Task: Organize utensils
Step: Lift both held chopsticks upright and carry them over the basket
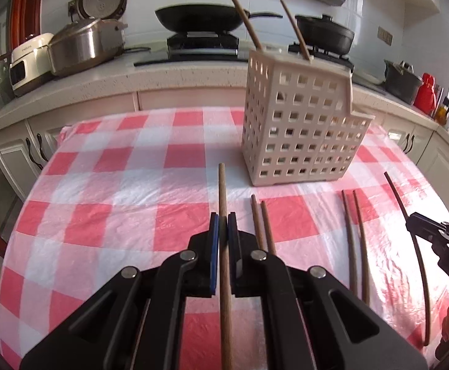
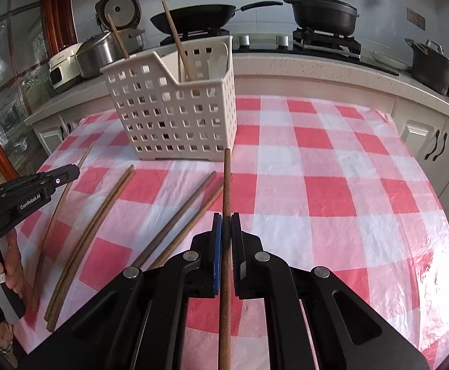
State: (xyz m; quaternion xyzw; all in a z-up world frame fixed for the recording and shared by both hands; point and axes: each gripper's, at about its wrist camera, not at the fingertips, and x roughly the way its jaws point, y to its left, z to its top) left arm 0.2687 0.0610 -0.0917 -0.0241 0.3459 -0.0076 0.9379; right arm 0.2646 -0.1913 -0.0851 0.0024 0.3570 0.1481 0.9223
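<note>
A white perforated utensil basket (image 1: 298, 129) stands on the checked tablecloth; it also shows in the right wrist view (image 2: 178, 114). Two brown chopsticks (image 1: 243, 15) lean upright inside it. My left gripper (image 1: 223, 219) is shut on a light brown chopstick (image 1: 222, 185), held above the cloth and pointing toward the basket. My right gripper (image 2: 226, 219) is shut on a dark brown chopstick (image 2: 226, 178), also held above the cloth. Several more chopsticks (image 2: 175, 219) lie flat on the cloth between the two grippers. The right gripper's fingers (image 1: 421, 225) show at the left wrist view's right edge.
The table carries a red-and-white checked cloth (image 2: 332, 185). Behind it runs a kitchen counter (image 1: 162, 74) with a wok (image 1: 199, 18), a lidded black pot (image 2: 323, 12), rice cookers (image 1: 82, 43) and red bottles (image 1: 426, 92).
</note>
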